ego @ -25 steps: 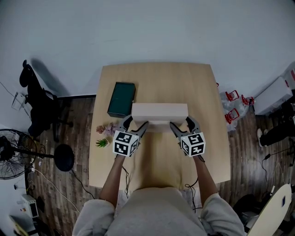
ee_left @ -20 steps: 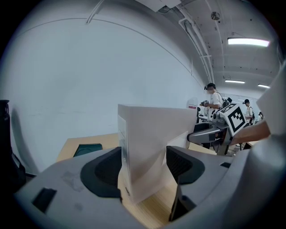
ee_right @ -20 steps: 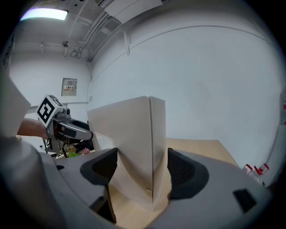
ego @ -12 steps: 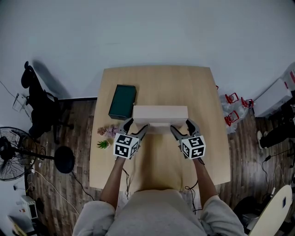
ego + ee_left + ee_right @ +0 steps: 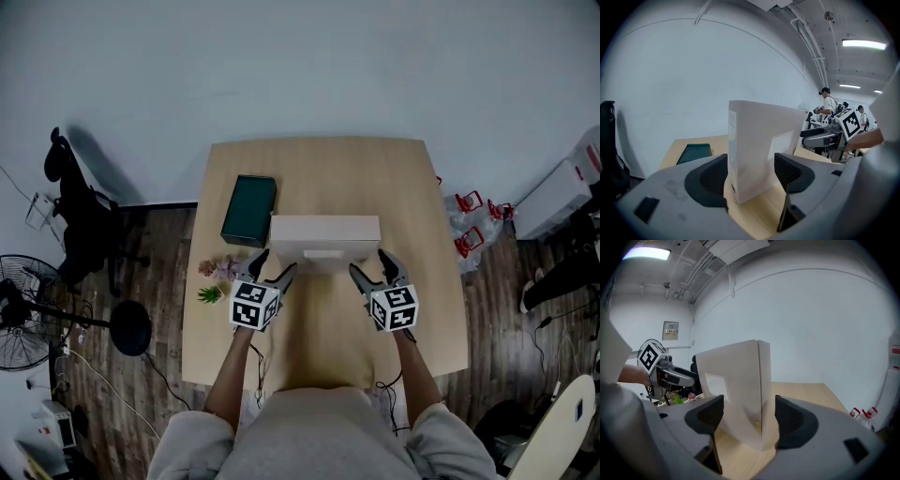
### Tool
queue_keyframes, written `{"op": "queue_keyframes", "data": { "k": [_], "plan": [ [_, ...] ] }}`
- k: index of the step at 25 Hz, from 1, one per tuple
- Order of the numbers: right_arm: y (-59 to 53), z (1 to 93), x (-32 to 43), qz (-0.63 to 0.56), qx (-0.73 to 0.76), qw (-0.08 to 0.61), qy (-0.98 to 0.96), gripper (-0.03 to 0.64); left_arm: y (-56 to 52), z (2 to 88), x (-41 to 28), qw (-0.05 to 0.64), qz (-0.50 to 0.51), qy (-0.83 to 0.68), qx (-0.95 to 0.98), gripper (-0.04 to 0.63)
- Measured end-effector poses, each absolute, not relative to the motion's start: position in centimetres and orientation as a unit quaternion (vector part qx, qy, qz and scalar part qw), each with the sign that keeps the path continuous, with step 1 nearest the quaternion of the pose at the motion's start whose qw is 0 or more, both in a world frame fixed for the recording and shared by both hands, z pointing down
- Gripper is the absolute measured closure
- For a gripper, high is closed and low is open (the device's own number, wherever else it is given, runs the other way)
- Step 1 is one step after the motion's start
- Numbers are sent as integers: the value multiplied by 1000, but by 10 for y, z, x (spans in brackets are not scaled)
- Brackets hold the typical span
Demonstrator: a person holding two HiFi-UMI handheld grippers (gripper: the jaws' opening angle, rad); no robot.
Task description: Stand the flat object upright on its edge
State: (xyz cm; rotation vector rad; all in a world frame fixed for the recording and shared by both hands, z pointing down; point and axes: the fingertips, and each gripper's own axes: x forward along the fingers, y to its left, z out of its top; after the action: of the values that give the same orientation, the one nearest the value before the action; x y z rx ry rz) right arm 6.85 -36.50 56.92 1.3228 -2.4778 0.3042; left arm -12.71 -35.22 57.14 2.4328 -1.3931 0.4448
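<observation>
- Left gripper view showed the left gripper (image 5: 751,174) released, its jaws spread, with one end of the white box (image 5: 761,140) standing between the pads and a sliver of gap on each side.
- The right gripper (image 5: 744,416) was likewise slack. Its jaws straddled the box's other end, and neither pad pressed on it.
- The box stood on its long narrow edge on the table (image 5: 319,169), directly ahead of both grippers, with nothing bracing it.
- The main risk was a pad brushing the box as a gripper drew back. Clearance was slim, and a nudge high on such a tall, thin face would likely tip it over, away from the grippers or back toward them.
- If one gripper pulled out ahead of the other, or at a slant, a pad could catch a corner and swivel the box on its edge.
- A dark green case (image 5: 248,210) lay ahead and to the left of the left gripper. If the box toppled away from the grippers, it might land partly on that case.
- The box looked like a pale, matte, flat rectangular carton with sharp corners.
- A lighter rectangular label sat on the broad face toward the grippers, and a small mark showed low on the end panel.
- It seemed plumb, though the wide-angle bend made a slight lean hard to rule out.
</observation>
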Motion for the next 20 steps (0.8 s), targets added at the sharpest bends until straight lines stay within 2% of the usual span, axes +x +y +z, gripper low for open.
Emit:
{"op": "queue_keyframes", "data": {
  "k": [6,11,20],
  "plan": [
    [-346,573,74,110,468,157,-862,315,-333,582,-129,166,155,-490,842,305],
    [-327,579,79,109,470,164,-860,419,-315,587,-123,169,151,-489,842,312],
    [-304,577,87,106,483,155,-855,569,-288,591,-120,168,128,-507,836,497]
  ]
}}
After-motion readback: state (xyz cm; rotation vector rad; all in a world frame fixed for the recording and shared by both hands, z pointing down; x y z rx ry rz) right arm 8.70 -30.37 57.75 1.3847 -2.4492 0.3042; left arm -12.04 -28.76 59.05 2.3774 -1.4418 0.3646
